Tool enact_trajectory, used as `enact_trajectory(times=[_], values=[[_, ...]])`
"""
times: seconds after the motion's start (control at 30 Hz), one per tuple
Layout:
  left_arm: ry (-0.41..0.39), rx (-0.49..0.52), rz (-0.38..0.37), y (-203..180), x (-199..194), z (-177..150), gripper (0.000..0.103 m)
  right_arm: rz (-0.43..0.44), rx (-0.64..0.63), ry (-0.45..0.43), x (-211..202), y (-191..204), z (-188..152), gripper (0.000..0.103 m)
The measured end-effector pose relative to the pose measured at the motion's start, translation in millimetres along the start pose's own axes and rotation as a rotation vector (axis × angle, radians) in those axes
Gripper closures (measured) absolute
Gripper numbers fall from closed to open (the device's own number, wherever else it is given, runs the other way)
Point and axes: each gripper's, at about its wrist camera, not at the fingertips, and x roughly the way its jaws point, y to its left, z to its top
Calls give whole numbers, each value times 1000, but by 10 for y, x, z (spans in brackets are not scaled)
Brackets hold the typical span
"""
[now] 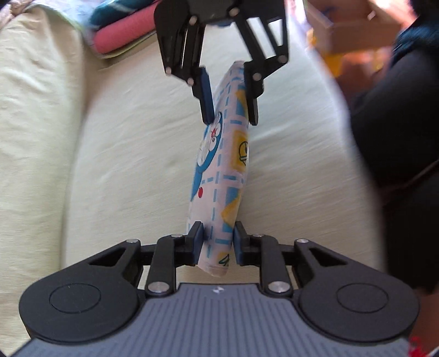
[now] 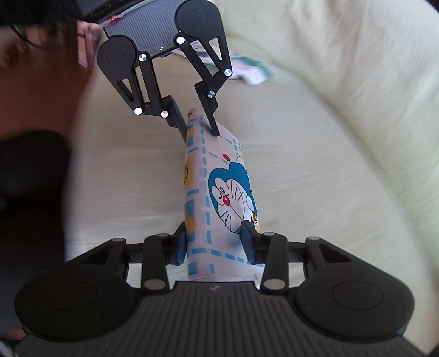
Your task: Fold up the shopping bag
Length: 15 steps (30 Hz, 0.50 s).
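Observation:
The shopping bag [image 1: 219, 170], white cloth with blue dashed lines, yellow squares and a blue cartoon cat, is folded into a long narrow strip and hangs in the air over a cream cushion [image 1: 109, 164]. My left gripper [image 1: 216, 243] is shut on its near end, pads pressing both sides. My right gripper [image 1: 230, 118] grips the far end from above. In the right wrist view the bag [image 2: 219, 192] runs away from my right gripper [image 2: 214, 243], which is shut on it. The left gripper [image 2: 201, 133] pinches the opposite end.
A stack of folded pink and teal cloths [image 1: 123, 30] lies at the cushion's far left. A cardboard box [image 1: 348, 24] and a person in dark clothes [image 1: 397, 137] are at the right. A green-and-white cloth [image 2: 252, 72] lies behind the bag.

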Motion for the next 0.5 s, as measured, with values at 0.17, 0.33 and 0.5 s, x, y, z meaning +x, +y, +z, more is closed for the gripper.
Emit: enact_trajectory(times=[0.17,0.33,0.5], values=[[-10,-112,-7,270,27,37,80,83,165,-29,-147,-275,-70,72],[-18,-189,29,763,240,100,74,34,271,-59,-206,-691,-116,71],[-34,-271,31,1097,450,22,61,31,333,-70,-173,-1020,-104,67]])
